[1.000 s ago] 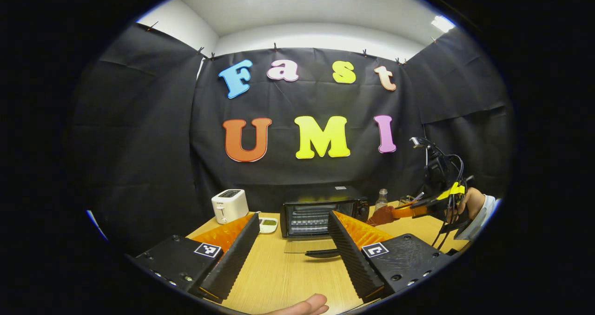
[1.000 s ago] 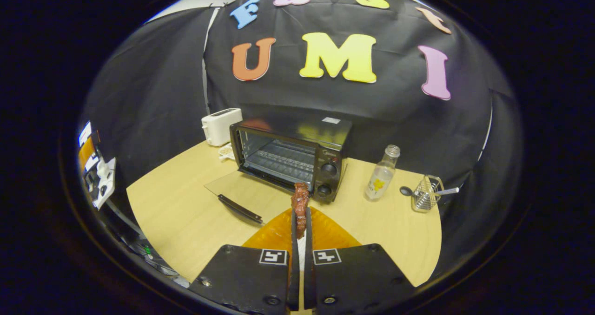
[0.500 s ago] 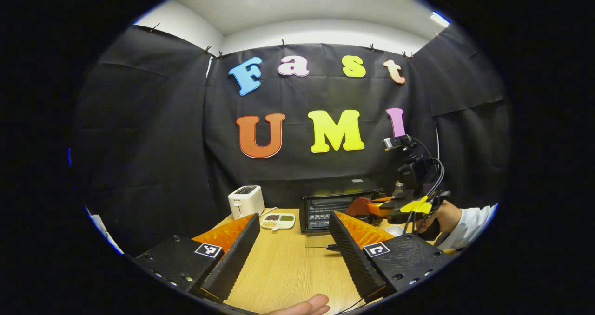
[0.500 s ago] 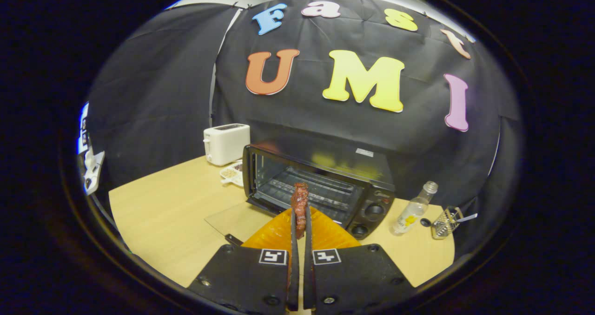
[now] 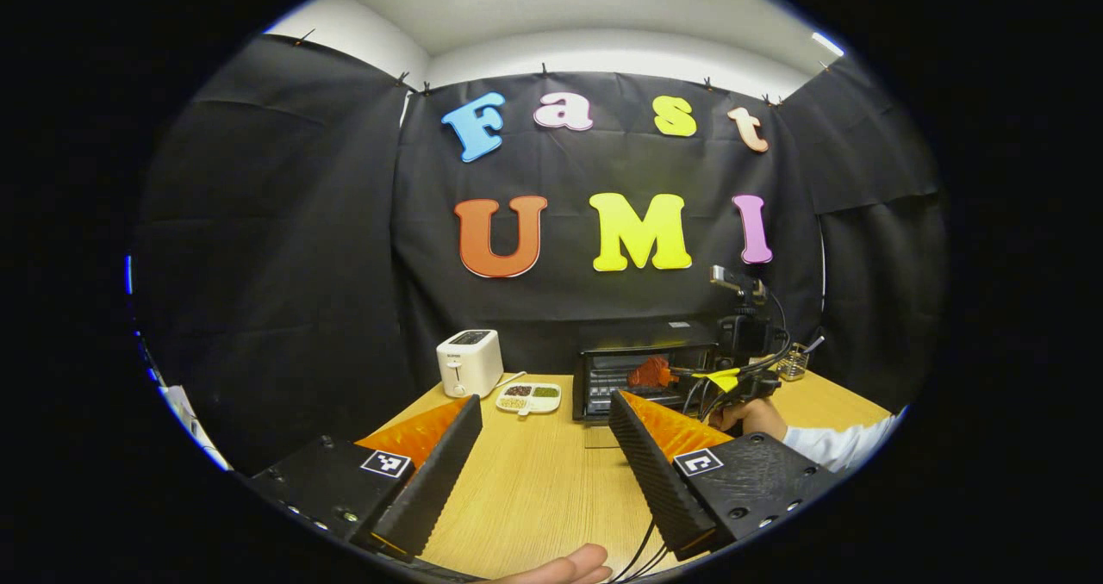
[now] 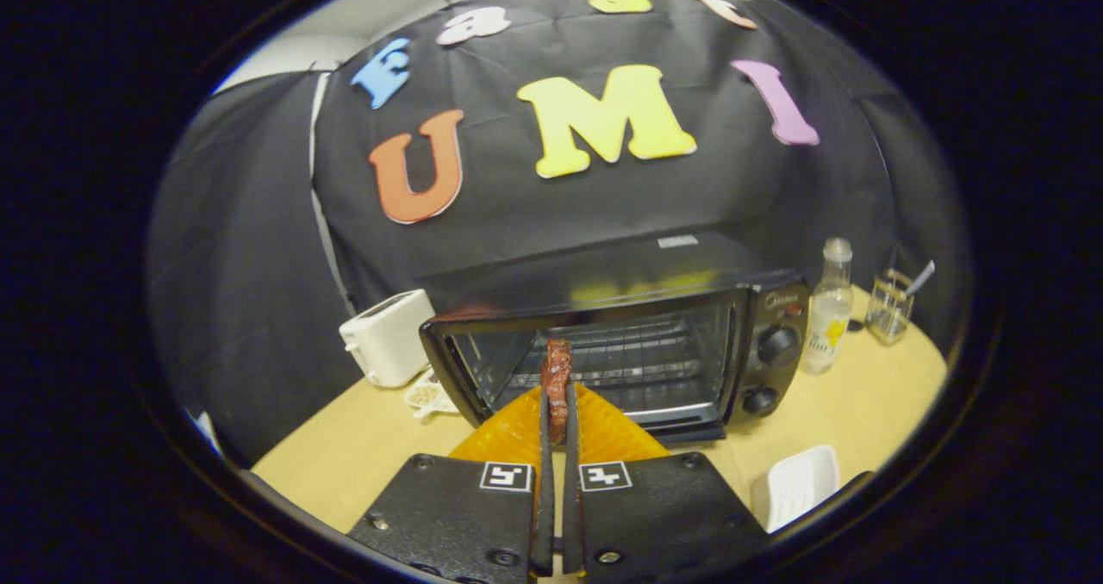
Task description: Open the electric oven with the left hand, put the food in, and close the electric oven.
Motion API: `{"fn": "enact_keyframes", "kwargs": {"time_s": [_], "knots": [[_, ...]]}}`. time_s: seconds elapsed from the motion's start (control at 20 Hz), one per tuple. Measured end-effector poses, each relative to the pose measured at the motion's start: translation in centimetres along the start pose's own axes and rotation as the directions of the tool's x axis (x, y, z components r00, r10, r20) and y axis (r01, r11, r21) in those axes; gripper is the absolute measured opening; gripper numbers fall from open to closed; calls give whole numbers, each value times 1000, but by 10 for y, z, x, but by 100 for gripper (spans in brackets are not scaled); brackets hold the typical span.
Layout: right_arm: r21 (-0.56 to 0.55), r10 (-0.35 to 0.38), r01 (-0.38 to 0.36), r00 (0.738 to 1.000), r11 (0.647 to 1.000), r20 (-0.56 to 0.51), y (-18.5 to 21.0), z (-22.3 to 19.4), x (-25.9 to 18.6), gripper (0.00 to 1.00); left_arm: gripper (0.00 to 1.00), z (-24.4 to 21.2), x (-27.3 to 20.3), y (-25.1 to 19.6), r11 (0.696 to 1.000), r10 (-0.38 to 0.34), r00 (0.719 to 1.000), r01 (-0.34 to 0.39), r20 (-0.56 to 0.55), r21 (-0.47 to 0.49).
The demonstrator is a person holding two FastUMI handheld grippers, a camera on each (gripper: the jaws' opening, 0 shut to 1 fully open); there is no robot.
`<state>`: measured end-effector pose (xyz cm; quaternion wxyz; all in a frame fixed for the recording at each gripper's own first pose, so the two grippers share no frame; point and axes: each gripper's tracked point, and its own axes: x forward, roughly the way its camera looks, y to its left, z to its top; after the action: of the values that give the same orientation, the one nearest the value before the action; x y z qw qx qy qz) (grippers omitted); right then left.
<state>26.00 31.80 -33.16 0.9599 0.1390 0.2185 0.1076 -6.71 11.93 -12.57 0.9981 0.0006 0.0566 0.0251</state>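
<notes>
Closer now, right tongs (image 6: 556, 399) pinch reddish-brown food (image 6: 556, 377) before open oven (image 6: 620, 356).

You have a black electric oven (image 6: 620, 343) with black knobs and a silver wire rack at 12 o'clock in the right gripper view, and reddish-brown food (image 6: 556, 377) is pinched between your right gripper's (image 6: 557, 407) black fingers backed with orange. A white toaster (image 6: 388, 338) sits at 9 o'clock, a clear bottle (image 6: 827, 308) with a yellow label at 3 o'clock, a white dish (image 6: 797, 485) at 4 o'clock. The table (image 5: 534, 489) is pale wood grain. Your left gripper (image 5: 543, 455) has ribbed black fingers, orange backing and 2 black-and-white square markers
</notes>
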Motion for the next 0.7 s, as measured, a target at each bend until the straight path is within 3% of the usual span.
{"fn": "enact_keyframes", "kwargs": {"time_s": [0.2,0.4,0.6,0.7], "knots": [[216,-7,4,1000,976,11,-11,1,31,7,95,-4,4,10,1000,17,1000,-17,-3,-21],[442,-26,19,1000,897,9,-27,4,65,7,95,-17,6,19,998,40,999,-41,-36,-44],[533,-89,80,996,842,-10,-56,0,89,10,95,-28,4,22,998,52,997,-54,-65,-41],[525,-86,89,996,847,-31,-59,-2,90,14,95,-32,4,25,997,64,995,-67,-76,-37]]}}
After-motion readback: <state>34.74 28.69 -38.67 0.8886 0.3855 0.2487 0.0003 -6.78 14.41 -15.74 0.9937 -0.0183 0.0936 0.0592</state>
